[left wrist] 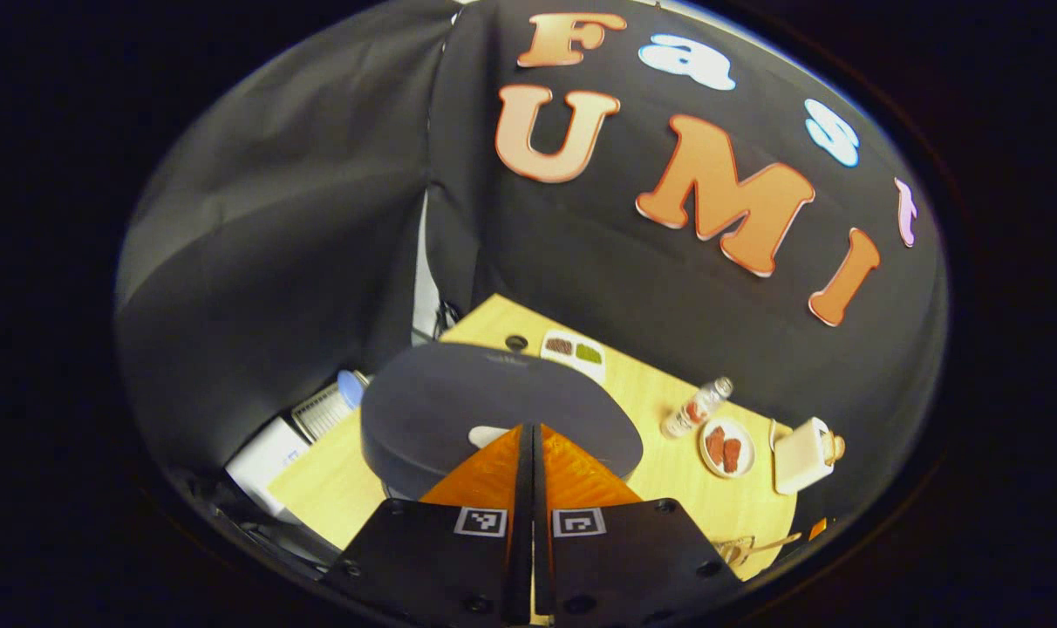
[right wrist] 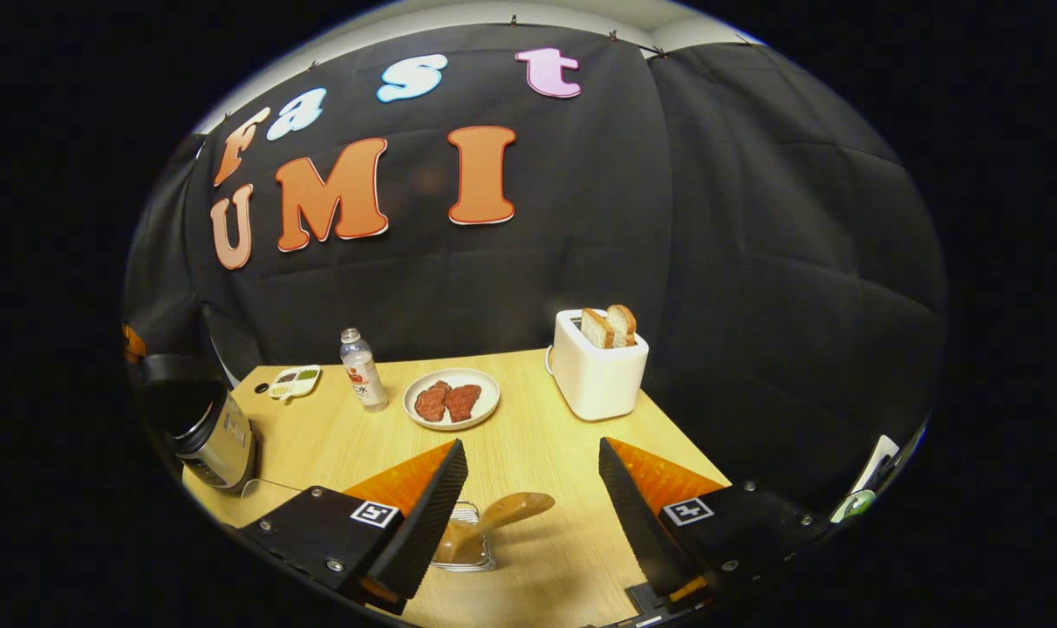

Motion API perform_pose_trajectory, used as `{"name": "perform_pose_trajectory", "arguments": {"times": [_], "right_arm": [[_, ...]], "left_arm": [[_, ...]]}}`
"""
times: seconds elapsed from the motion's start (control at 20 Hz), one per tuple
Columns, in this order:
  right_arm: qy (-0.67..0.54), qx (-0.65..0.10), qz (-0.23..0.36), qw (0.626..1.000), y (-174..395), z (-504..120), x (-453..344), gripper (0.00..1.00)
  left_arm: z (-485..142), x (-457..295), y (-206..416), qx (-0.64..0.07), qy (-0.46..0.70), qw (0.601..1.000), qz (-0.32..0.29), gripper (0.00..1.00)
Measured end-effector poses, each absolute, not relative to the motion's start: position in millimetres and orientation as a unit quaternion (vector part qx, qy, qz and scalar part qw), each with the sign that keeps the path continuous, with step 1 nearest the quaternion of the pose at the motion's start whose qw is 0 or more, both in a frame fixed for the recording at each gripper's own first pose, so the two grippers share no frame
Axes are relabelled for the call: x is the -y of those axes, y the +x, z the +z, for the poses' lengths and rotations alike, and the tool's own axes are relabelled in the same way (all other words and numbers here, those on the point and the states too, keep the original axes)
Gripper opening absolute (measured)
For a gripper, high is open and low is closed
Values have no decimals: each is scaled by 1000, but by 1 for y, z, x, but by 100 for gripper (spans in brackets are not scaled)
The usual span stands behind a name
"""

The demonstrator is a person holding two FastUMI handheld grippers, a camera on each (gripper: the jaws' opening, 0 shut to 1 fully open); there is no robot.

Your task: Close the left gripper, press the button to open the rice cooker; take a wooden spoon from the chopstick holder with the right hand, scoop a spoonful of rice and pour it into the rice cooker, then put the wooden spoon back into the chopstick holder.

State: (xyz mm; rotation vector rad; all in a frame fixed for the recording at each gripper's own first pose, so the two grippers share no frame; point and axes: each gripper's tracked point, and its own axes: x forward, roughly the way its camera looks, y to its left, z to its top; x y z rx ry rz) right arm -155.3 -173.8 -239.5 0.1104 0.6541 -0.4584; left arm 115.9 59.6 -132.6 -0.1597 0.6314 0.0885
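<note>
Broad light wooden table [right wrist: 528,436] under everything, pale grain running to the cloth wall. Round dark-lidded rice cooker [left wrist: 494,406] with lid down, sitting at the table's left end, directly beneath the left gripper [left wrist: 528,432], jaws clenched together, tips over the pale button [left wrist: 487,433] at the lid's front. Boxy white toaster [right wrist: 594,375] holding two bread slices, standing toward the back right. Right gripper [right wrist: 528,475] held above the table with jaws released, wide apart, grasping nothing. Round white plate [right wrist: 452,399] carrying two reddish pieces, beside a small clear plastic bottle [right wrist: 363,371]. Wire chopstick holder [right wrist: 466,541] low between the spread fingers, with the wooden spoon [right wrist: 498,515] leaning out of it, bowl upward.
</note>
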Motion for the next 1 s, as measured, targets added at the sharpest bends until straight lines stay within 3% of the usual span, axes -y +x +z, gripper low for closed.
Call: {"name": "perform_pose_trajectory", "arguments": {"times": [0.2, 0.55, 0.75, 0.85, 0.9, 0.95, 1.0], "right_arm": [[78, -343, -211, 912, -163, -258, 171, 95], [142, -395, -183, 889, -173, -308, 156, 95], [174, -407, -162, 882, -164, -323, 144, 92], [196, -411, -153, 877, -160, -329, 139, 82], [208, -410, -146, 876, -157, -331, 135, 72], [219, -406, -140, 876, -154, -332, 131, 69], [228, -405, -136, 875, -153, -333, 127, 55]], "left_arm": [[-83, -50, 113, -243, -15, 969, 54, 7], [-82, -44, 80, -236, -28, 969, 69, 6], [-82, -55, 60, -227, -40, 969, 88, 55], [-81, -61, 51, -224, -37, 969, 102, 75], [-84, -63, 47, -224, -37, 968, 107, 80], [-84, -64, 43, -226, -37, 967, 108, 80], [-87, -64, 38, -230, -37, 966, 110, 80]]}}
